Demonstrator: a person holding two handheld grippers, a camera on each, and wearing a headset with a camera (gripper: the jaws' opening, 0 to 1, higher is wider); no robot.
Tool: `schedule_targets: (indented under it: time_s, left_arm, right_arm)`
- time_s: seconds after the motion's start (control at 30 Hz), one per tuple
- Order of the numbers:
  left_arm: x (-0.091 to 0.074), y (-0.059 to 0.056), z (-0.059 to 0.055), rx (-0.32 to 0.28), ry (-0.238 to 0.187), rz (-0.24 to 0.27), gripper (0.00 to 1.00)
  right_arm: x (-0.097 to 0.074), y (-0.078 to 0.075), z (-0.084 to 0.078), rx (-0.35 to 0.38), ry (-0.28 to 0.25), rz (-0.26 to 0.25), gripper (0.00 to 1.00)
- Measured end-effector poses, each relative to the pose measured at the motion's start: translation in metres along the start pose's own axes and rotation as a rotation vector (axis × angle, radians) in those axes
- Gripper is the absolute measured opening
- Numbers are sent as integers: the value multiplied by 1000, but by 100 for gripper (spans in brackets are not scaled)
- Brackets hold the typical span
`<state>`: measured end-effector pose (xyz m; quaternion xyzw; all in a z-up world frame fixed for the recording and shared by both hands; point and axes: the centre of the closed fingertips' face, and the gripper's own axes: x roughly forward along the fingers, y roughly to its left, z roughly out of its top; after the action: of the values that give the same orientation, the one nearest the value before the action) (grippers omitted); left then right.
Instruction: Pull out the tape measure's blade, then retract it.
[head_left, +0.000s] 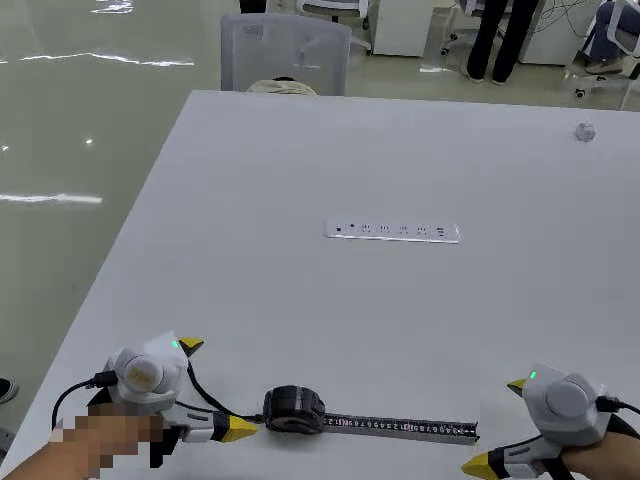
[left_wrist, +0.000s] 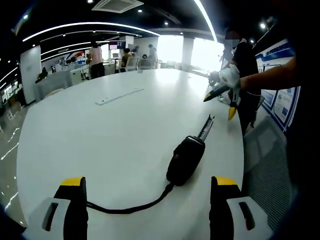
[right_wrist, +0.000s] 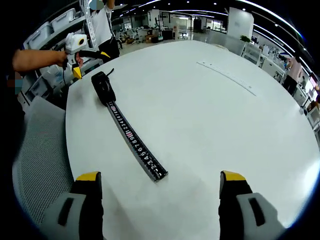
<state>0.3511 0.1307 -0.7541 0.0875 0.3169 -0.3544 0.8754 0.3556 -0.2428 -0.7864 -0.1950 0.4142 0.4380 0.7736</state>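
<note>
Tape measure (head_left: 293, 409) sits bottom centre of head view on white table (head_left: 400, 160). Blade (head_left: 400, 428) lies flat, run out rightward. Left gripper (head_left: 214, 387) lower left and right gripper (head_left: 497, 424) lower right, both spread, empty. Judgement: pin case first, then guide blade tip home slowly so it can't whip.

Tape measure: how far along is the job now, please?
Done: the blade lies pulled out of the tape measure case on the table. In hand: nothing; the left gripper and right gripper are open. Left: retracting the blade.
</note>
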Motion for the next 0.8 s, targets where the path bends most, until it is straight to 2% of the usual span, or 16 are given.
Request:
schedule_targets:
  time_s: [0.17, 0.2, 0.23, 0.3, 0.4, 0.53, 0.8]
  left_arm:
    - [-14, 3, -14, -40, -5, 25, 100]
    - [-16, 3, -17, -51, -8, 28, 100]
    - [-18, 3, -20, -56, -8, 29, 100]
    - [-23, -2, -25, -62, -8, 19, 100]
    - [-28, -2, -34, -61, -4, 30, 100]
    - [-39, -1, -27, -103, -67, 71, 100]
    - [-50, -13, -34, -112, -76, 72, 100]
  right_arm:
    - [-8, 4, -9, 22, -47, -26, 100]
    - [-11, -2, -8, -1, -69, -69, 100]
    - [-13, -3, -5, -12, -99, -80, 100]
    - [-18, -2, -6, 35, -124, -76, 100]
    - [-23, -1, -10, 36, -127, -82, 100]
    - [-27, 4, -16, 64, -133, -79, 100]
    - [-41, 10, -29, 73, -143, -92, 100]
